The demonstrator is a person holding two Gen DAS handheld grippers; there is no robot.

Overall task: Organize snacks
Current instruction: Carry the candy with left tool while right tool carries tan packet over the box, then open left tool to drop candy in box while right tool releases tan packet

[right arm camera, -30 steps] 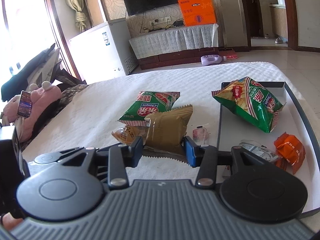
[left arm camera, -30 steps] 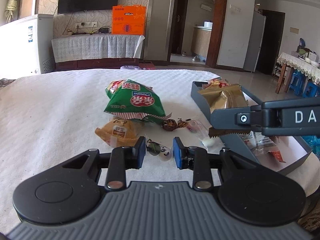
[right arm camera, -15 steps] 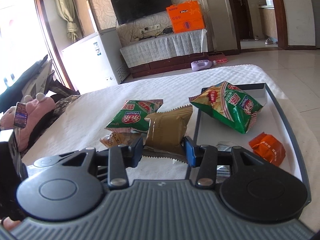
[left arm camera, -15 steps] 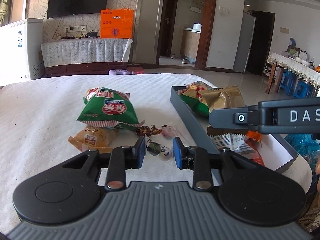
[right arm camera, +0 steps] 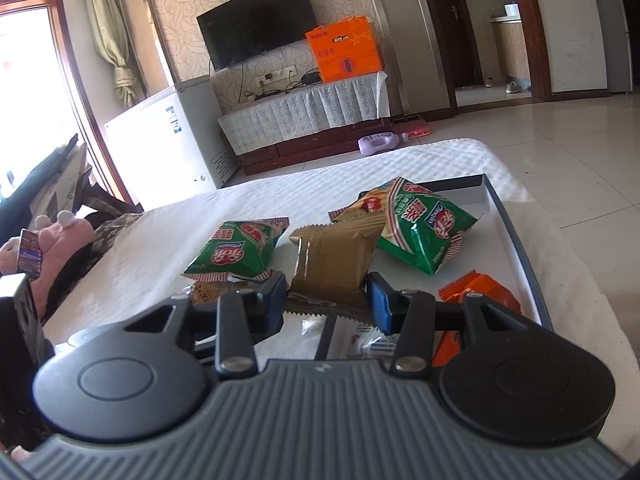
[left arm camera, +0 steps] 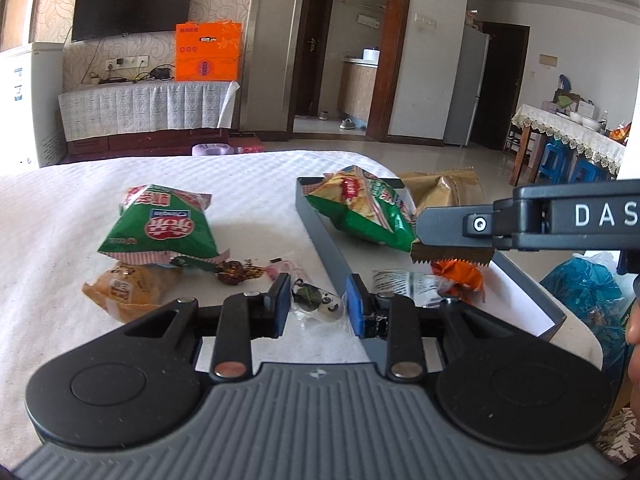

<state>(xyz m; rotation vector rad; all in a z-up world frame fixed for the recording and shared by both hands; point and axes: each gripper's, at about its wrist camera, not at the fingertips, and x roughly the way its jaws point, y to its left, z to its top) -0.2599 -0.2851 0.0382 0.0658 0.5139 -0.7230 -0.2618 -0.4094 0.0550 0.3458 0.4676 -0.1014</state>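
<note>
My left gripper is shut on a small clear-wrapped panda candy, held just left of the near wall of the grey tray. My right gripper is shut on the serrated edge of a gold-brown packet, which hangs over the tray's left side. From the left wrist view the right gripper reaches in from the right above the tray. Inside the tray lie a green chip bag, an orange packet and a white wrapper. A second green chip bag sits on the cloth.
On the white cloth lie a yellow bun packet, a brown-wrapped candy and a pink candy. The tray stands near the table's right edge. A blue plastic bag sits beyond that edge.
Both grippers have moved right toward the tray, each still holding its snack. The gold packet now hangs over the tray's left side, and the panda candy has reached the tray's near wall.
</note>
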